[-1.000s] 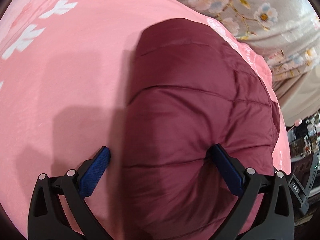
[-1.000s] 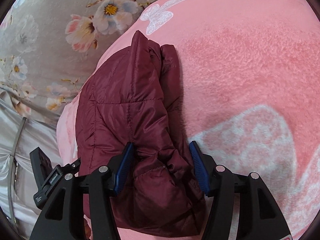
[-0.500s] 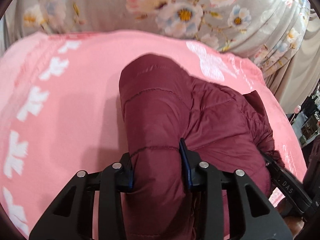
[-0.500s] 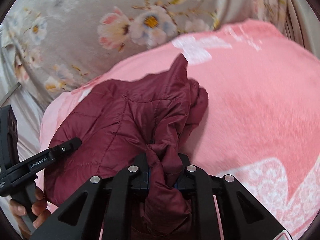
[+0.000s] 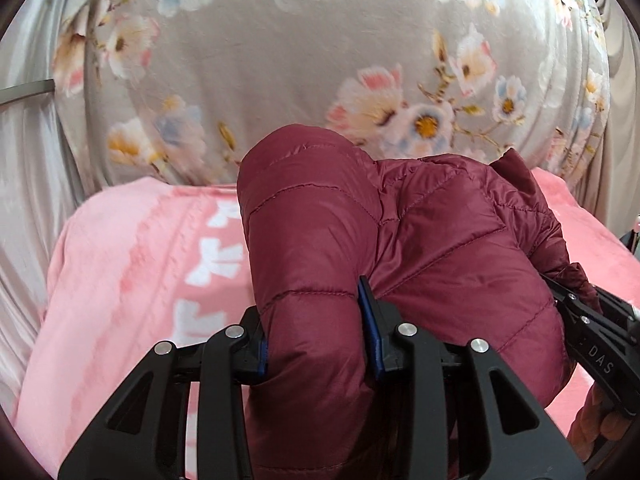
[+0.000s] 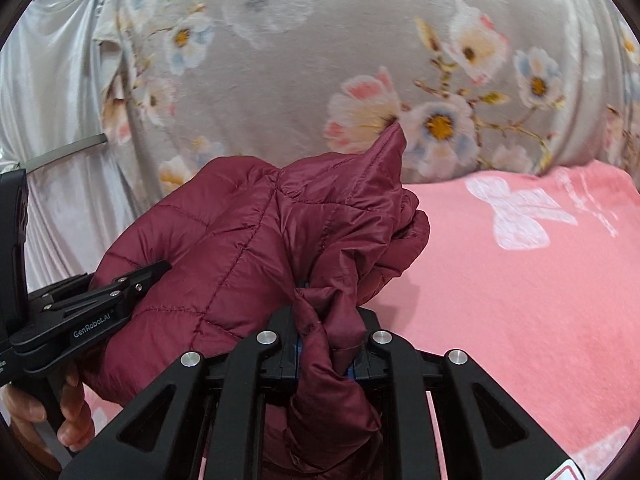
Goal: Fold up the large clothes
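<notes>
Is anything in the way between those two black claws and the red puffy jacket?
No. Both already grip the maroon jacket: the left gripper pinches a thick padded fold, the right gripper a bunched edge. Nothing visible sits between them, above the pink blanket.

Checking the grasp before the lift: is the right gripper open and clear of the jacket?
No, the right gripper is clamped on a bunched fold of the maroon jacket.

pink blanket [image 5: 120, 280] with white butterfly prints [image 6: 516, 216] | grey floral fabric [image 5: 280, 80] behind it | pale silky curtain [image 6: 44, 100] at left
</notes>
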`<state>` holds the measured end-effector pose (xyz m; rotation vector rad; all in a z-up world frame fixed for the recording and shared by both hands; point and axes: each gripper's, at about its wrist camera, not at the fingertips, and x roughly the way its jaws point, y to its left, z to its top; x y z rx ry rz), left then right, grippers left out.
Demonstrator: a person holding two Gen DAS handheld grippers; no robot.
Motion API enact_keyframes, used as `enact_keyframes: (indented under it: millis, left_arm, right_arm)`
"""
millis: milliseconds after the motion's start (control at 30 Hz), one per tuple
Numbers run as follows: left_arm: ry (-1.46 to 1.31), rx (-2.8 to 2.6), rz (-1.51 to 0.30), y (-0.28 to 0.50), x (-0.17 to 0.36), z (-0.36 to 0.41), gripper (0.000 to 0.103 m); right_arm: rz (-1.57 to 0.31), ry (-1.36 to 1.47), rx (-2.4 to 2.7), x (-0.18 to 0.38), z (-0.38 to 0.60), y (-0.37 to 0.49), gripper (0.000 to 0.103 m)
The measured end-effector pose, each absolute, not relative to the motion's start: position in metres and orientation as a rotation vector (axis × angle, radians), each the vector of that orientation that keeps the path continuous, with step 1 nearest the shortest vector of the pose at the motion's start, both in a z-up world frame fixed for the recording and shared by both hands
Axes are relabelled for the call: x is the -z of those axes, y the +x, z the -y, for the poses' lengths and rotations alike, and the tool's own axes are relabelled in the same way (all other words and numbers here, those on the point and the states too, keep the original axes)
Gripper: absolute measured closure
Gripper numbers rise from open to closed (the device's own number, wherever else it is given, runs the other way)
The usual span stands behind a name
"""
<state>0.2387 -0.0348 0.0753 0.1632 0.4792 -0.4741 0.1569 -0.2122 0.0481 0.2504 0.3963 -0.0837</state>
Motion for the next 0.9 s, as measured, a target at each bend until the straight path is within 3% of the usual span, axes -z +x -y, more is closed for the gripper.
enact_keyframes:
  millis: [400, 767, 900]
  left_arm:
    - [0.216, 0.373, -0.555, 0.304, 0.0, 0.016, 0.069]
    - [0.226, 0.325, -0.577, 0.31, 0.023, 0.013, 0.058]
    - [0.209, 0.326, -0.603, 0.315, 0.026, 0.01, 0.054]
  right_arm:
    - [-0.548, 0.198, 0.079, 0.022, 0.175, 0.232, 0.088]
    - [-0.707, 0.274, 0.082, 0.045, 0.188, 0.253, 0.086]
    - [-0.728, 0.296, 0.077, 0.047, 0.191, 0.256, 0.08]
